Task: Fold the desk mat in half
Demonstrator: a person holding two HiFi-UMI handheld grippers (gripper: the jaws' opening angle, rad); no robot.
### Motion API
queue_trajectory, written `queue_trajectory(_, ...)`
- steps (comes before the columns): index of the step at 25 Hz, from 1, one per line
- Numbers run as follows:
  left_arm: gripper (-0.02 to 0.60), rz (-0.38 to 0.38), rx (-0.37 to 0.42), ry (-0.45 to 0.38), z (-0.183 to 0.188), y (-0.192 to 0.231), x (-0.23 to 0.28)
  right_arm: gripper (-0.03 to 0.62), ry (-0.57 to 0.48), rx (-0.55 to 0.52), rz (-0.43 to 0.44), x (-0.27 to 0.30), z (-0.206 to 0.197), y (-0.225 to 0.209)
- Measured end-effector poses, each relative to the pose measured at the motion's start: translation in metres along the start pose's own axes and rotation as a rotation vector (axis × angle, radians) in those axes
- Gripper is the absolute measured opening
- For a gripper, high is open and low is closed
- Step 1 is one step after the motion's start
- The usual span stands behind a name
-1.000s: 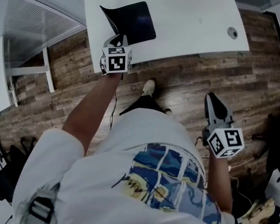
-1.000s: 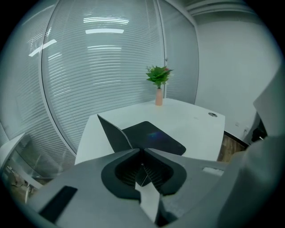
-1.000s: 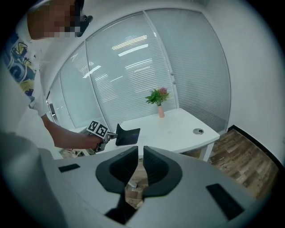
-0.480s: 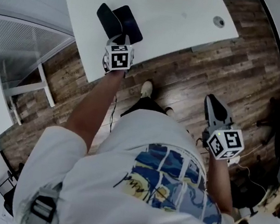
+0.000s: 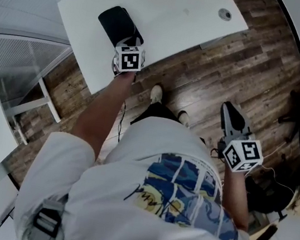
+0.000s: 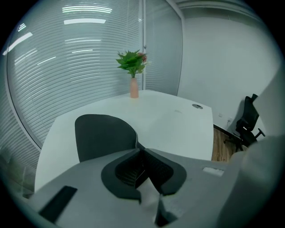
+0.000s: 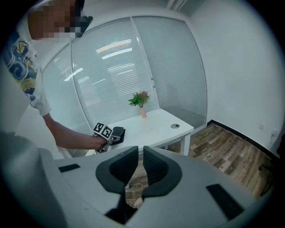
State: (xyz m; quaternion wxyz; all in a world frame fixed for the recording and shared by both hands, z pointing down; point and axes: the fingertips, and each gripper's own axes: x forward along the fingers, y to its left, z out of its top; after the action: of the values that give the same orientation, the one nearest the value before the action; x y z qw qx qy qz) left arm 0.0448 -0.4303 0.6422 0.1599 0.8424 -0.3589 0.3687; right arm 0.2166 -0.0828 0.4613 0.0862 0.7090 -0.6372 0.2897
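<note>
Since a second ago, our left tool (image 6: 141,152), clamped on an edge of the desk mat (image 6: 102,138), has curled that flap over on the worktop (image 6: 178,124). We judge it soft and light; edges suit gripping. Our right tool (image 7: 139,165) hangs nearly closed, empty.

Black desk mat (image 5: 116,22) on white surface (image 5: 173,7); brown wood-plank floor (image 5: 249,64); grey left hand-held gripper (image 6: 141,150) and right hand-held gripper (image 7: 139,156) bearing black-and-white square markers; green plant (image 6: 130,62), pink vase (image 6: 134,91).
</note>
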Motion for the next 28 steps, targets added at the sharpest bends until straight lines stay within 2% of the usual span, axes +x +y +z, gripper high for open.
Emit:
queue_trajectory(8, 0.030, -0.037, -0.014, 0.031, -0.003, -0.012, 0.011, 0.034, 0.002, 0.020, -0.021, -0.004, -0.006, -0.006)
queue_trajectory(13, 0.035, -0.067, -0.027, 0.003, 0.007, -0.020, 0.014, 0.034, 0.006, 0.019, -0.015, -0.004, -0.007, -0.008)
queue_trajectory(16, 0.044, -0.082, -0.056, 0.042, -0.004, -0.022, 0.019, 0.034, 0.004, 0.016, -0.009, -0.001, -0.006, -0.008)
queue_trajectory(28, 0.069, -0.105, -0.062, -0.007, 0.002, -0.032, 0.009, 0.034, 0.004, -0.001, 0.021, 0.001, -0.004, -0.008)
